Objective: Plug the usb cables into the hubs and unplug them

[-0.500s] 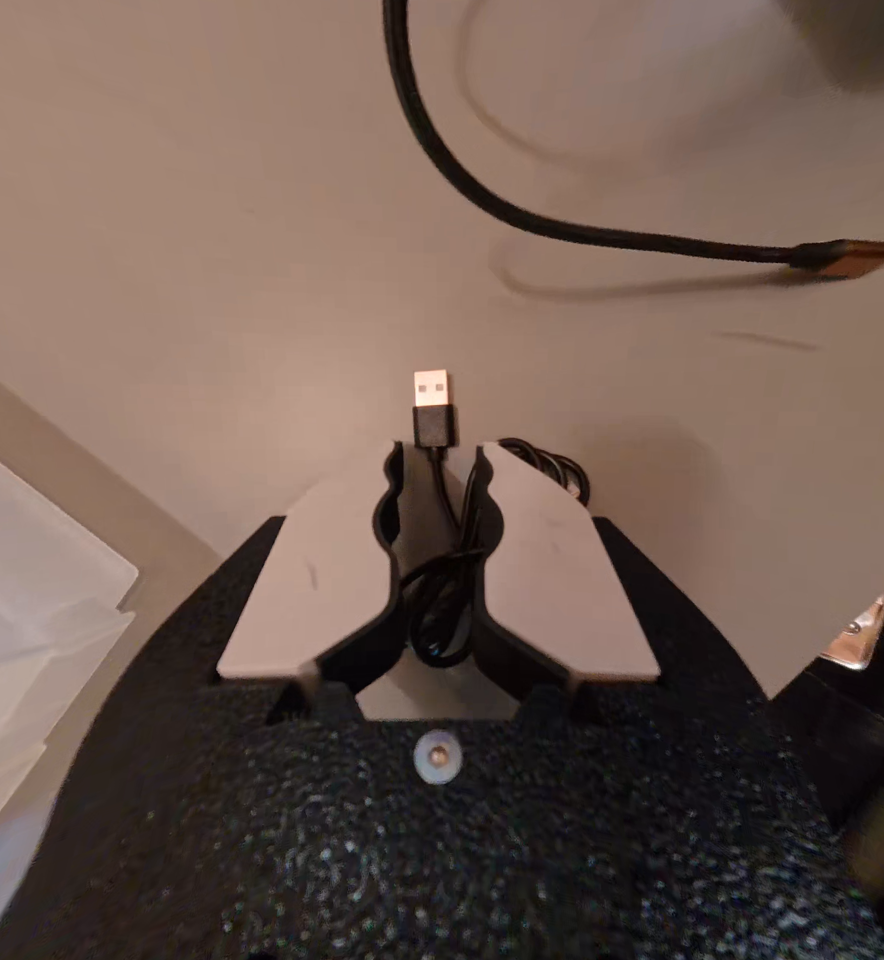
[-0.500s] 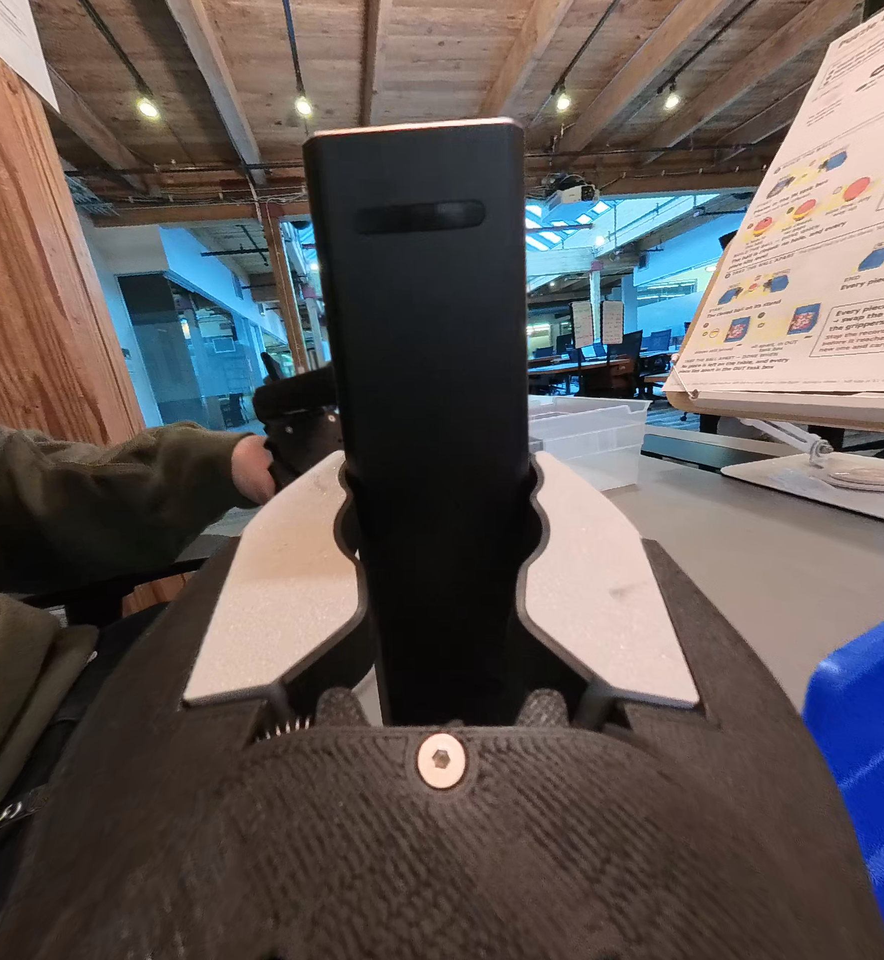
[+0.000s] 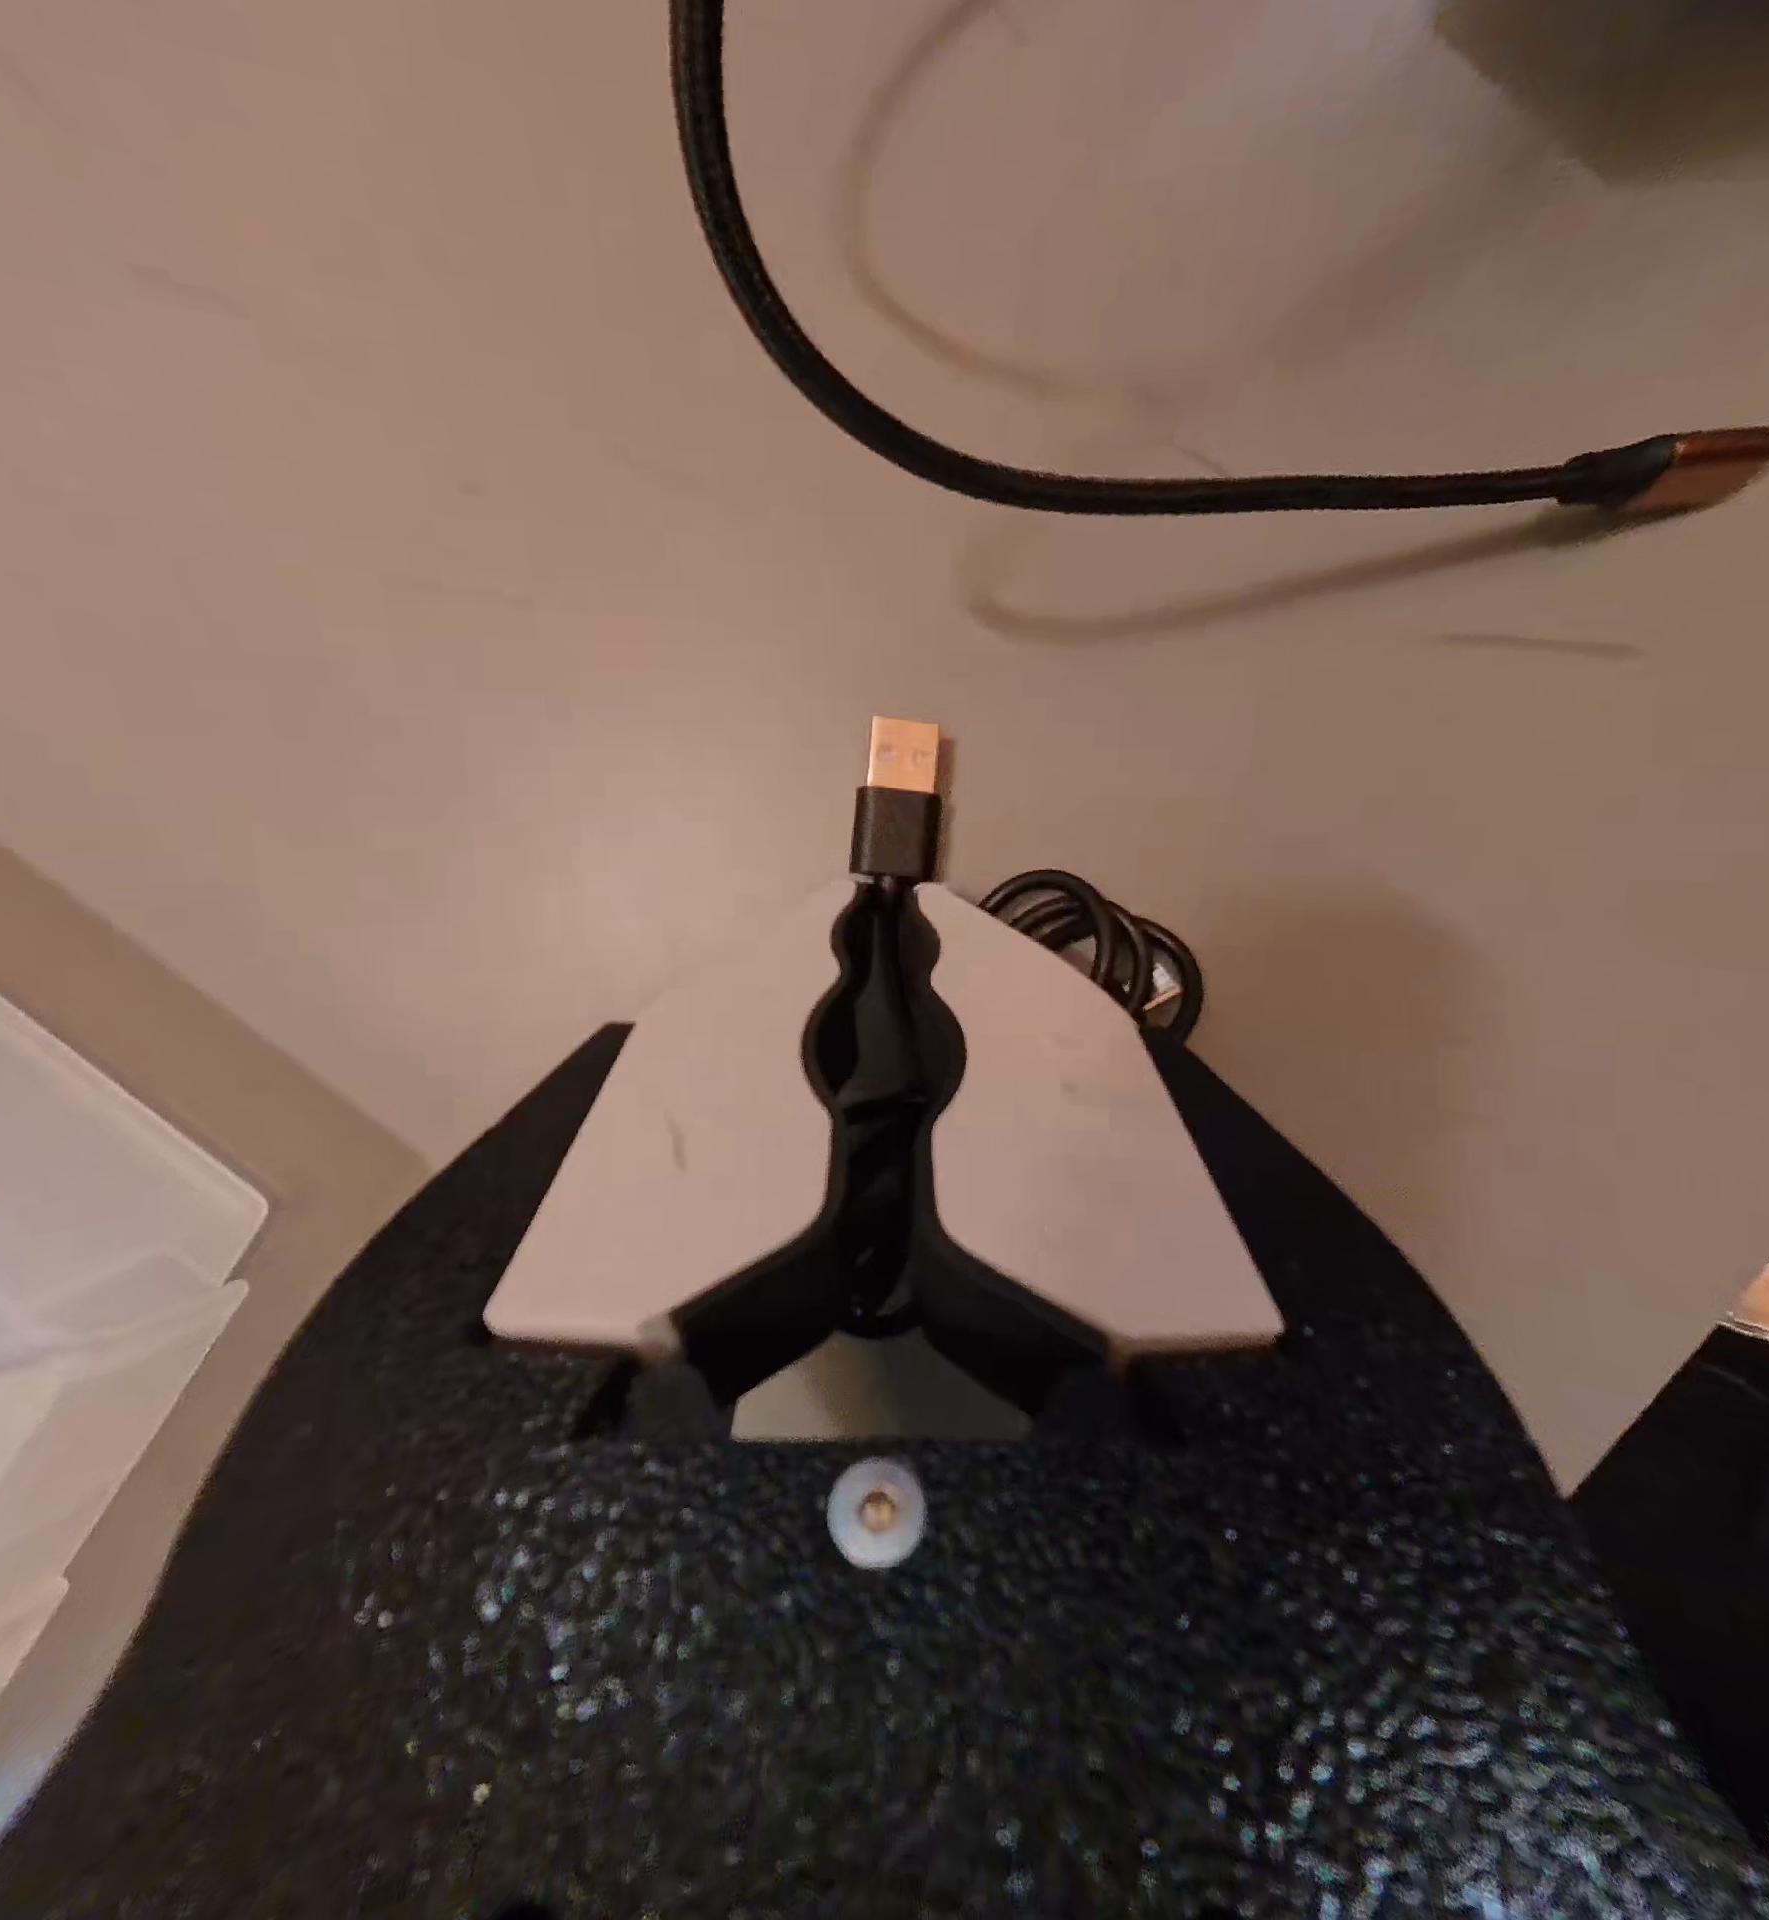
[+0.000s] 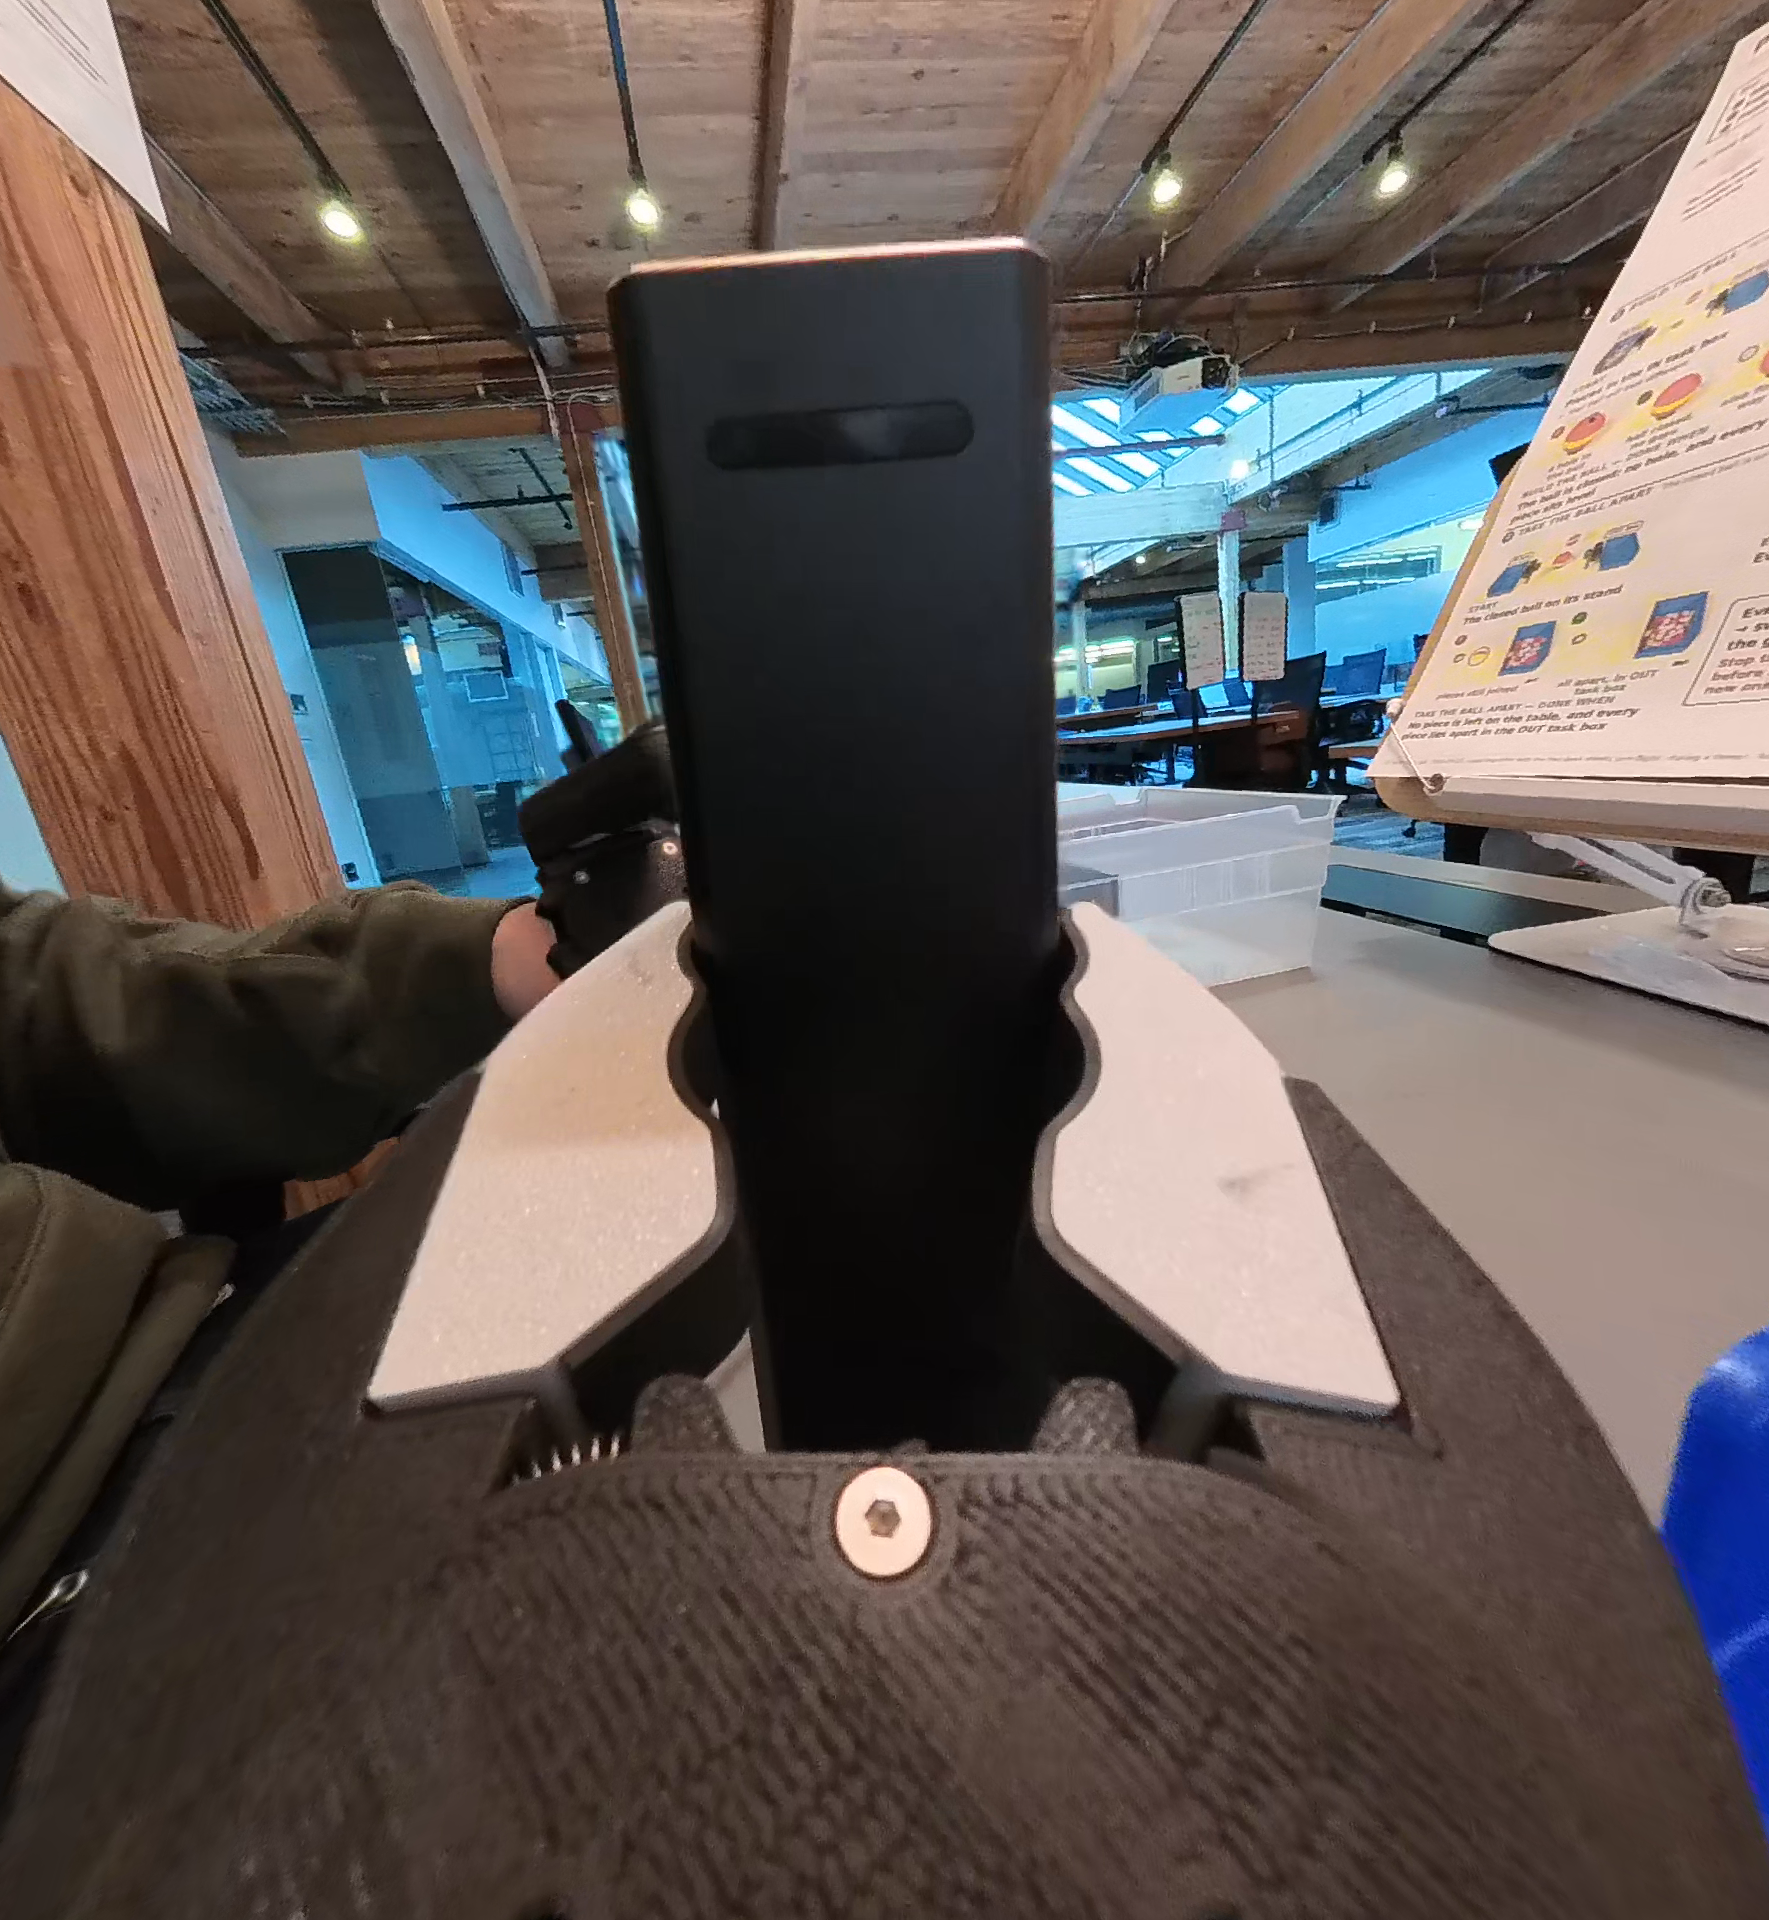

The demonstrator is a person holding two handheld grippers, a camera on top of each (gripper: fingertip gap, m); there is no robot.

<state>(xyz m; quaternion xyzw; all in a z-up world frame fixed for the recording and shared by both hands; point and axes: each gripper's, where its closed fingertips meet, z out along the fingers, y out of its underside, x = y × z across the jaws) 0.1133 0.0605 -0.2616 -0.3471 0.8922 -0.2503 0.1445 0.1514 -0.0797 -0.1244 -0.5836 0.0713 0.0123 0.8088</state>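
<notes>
Left claw (image 3: pixel 885 894) pinched closed on thin black USB-A cable (image 3: pixel 898 831), plug sticking out just past the fingertips over the table (image 3: pixel 340 520); cable slack coiled beside right finger. Braided cable (image 3: pixel 963 457) hangs above table, plug free. Right claw (image 4: pixel 875 956) clamped on black USB hub (image 4: pixel 838 727), held upright, end pointing up.

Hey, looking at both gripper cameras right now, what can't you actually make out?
- Left wrist view: where the left gripper pinches the thin cable; the fingers cover it, only the plug shows.
- Left wrist view: the braided cable is cut off by the top edge.
- Right wrist view: the hub shows its flat face; its ports are not visible.
- Right wrist view: the hub hides the left gripper's fingers.
</notes>
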